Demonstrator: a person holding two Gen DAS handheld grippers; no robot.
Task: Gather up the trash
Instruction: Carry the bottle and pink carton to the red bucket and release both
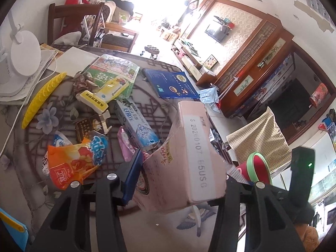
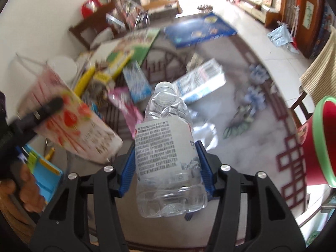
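Observation:
My left gripper (image 1: 178, 172) is shut on a pink carton (image 1: 189, 157) and holds it above the table; the same carton shows at the left in the right wrist view (image 2: 69, 117). My right gripper (image 2: 166, 166) is shut on a crushed clear plastic bottle (image 2: 168, 147) with a white label, cap pointing away. A red bin with a green rim (image 2: 319, 145) stands at the right table edge, and it also shows in the left wrist view (image 1: 256, 168). Loose trash lies on the table: an orange snack bag (image 1: 71, 163), a blue-white box (image 1: 134, 124), a pink wrapper (image 1: 126, 145).
A yellow box (image 1: 94, 100), green packaging (image 1: 113, 71), a blue book (image 1: 170, 82) and a yellow comb-like strip (image 1: 42, 96) lie farther back. A white lamp base (image 1: 23, 52) stands at the left. A chair with a striped cloth (image 1: 258, 140) is beside the bin.

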